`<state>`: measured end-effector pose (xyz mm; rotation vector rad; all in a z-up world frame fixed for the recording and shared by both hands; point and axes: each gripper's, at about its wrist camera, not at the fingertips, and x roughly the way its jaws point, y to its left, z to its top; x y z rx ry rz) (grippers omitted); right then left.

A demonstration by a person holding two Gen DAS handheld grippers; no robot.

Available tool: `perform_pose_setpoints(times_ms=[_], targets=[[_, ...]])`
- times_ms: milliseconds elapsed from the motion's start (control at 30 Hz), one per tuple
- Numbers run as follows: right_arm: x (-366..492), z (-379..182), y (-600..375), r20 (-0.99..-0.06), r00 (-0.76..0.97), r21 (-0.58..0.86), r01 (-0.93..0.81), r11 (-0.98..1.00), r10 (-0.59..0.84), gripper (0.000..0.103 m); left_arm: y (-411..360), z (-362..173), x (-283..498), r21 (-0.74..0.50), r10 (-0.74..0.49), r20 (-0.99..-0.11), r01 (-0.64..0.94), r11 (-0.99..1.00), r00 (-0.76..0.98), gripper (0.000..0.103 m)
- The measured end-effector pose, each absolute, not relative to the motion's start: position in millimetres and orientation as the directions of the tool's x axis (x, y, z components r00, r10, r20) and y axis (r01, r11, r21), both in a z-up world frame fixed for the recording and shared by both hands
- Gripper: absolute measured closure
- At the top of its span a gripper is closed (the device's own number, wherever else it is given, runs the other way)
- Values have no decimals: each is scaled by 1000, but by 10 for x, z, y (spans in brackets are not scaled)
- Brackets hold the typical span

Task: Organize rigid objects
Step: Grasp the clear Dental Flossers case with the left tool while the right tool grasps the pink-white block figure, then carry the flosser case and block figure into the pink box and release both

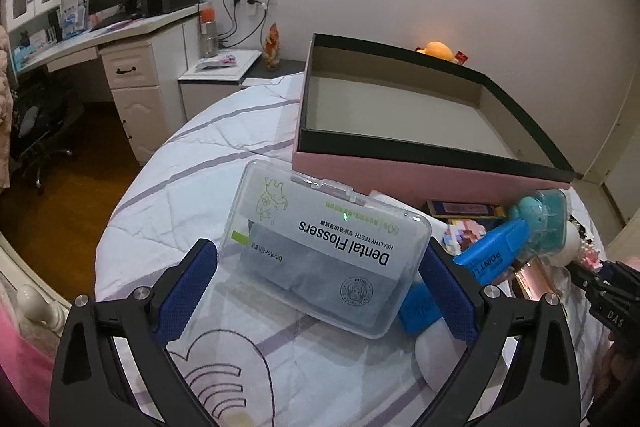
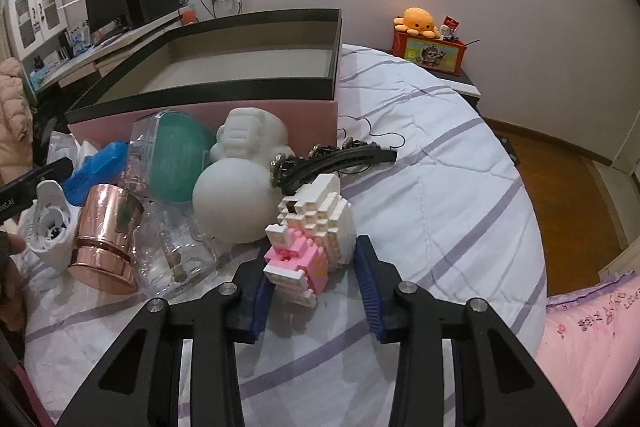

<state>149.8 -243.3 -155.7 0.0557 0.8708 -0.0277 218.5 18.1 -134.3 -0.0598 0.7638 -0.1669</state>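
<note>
Near the pink box (image 1: 400, 171) on the bed, my left tool (image 1: 320, 283) clamps the floss case (image 1: 324, 247) while my right tool (image 2: 312, 271) spreads around the brick figure (image 2: 312, 243), which I should squeeze gently, mid-body.

Clear glossy plastic floss case (image 1: 324, 251), shiny copper-toned metal cup (image 2: 106, 239), quilted matt cloth bedspread (image 2: 440, 163)

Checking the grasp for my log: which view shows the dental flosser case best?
The left wrist view: the dental flosser case fills the centre, label readable, between the left gripper jaws. The right wrist view does not show it.
</note>
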Motion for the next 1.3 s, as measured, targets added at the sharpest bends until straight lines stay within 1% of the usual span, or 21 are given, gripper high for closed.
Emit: perform_pose_setpoints(times_ms=[33, 67, 100, 133, 233, 300, 367, 433, 533, 633, 767, 867, 933, 1033, 1100, 1167, 1233, 1267, 1300], targets=[[1479, -1553, -2438, -764, 646, 43, 48, 998, 2, 65, 178, -1327, 2133, -116, -181, -673, 139, 983, 717, 25], [1451, -1547, -2440, -762, 647, 49, 47, 998, 7, 65, 176, -1288, 2078, -95, -169, -655, 141, 985, 737, 35], [1432, -1545, -2441, -762, 648, 55, 46, 997, 12, 65, 156, -1258, 2022, -69, -151, -648, 140, 988, 747, 55], [1398, -1537, -2438, -759, 651, 66, 44, 997, 22, 65, 135, -1246, 1987, -53, -141, -650, 141, 989, 747, 62], [1310, -1511, -2407, -752, 658, 84, 37, 996, 39, 65, 163, -1364, 2000, -64, -148, -691, 144, 988, 707, 65], [1285, -1509, -2378, -753, 656, 84, 29, 996, 45, 66, 236, -1465, 2061, -90, -151, -724, 125, 988, 673, 64], [1270, -1513, -2362, -755, 654, 78, 30, 997, 40, 66, 300, -1437, 2081, -99, -139, -719, 98, 990, 681, 49], [1252, -1518, -2350, -758, 652, 73, 33, 997, 34, 66, 317, -1377, 2082, -65, -91, -701, 63, 996, 707, 0], [1247, -1525, -2349, -759, 650, 71, 34, 997, 32, 66, 327, -1280, 2078, -45, -91, -658, 82, 996, 747, 0], [1262, -1525, -2326, -762, 647, 64, 31, 997, 29, 66, 374, -1258, 2142, 28, -21, -645, 51, 998, 764, 0], [1286, -1519, -2335, -764, 645, 60, 31, 998, 26, 66, 473, -1299, 2324, -14, -112, -672, 139, 990, 732, 0], [1312, -1517, -2343, -765, 644, 61, 37, 997, 23, 66, 456, -1334, 2433, 12, -145, -693, 213, 977, 706, 0], [1321, -1527, -2336, -768, 640, 50, 38, 998, 14, 66, 475, -1334, 2493, 32, -162, -686, 251, 967, 710, 0], [1325, -1546, -2333, -773, 635, 44, 41, 998, 8, 66, 477, -1366, 2610, 107, -134, -683, 279, 954, 718, 0], [1325, -1552, -2334, -774, 633, 43, 48, 998, 3, 66, 417, -1413, 2706, 139, -115, -719, 305, 942, 685, 0], [1331, -1551, -2329, -776, 631, 42, 52, 998, -1, 66, 336, -1523, 2855, 175, -61, -781, 311, 934, 621, 0], [1339, -1546, -2317, -777, 630, 33, 51, 998, -6, 66, 400, -1509, 2934, 94, -121, -791, 314, 945, 600, 0], [1341, -1547, -2316, -777, 629, 32, 51, 998, -7, 66, 446, -1527, 2981, 48, -146, -801, 305, 951, 581, 2], [1337, -1548, -2315, -777, 630, 32, 51, 998, -8, 66, 483, -1536, 3002, 11, -171, -804, 303, 953, 569, 7]])
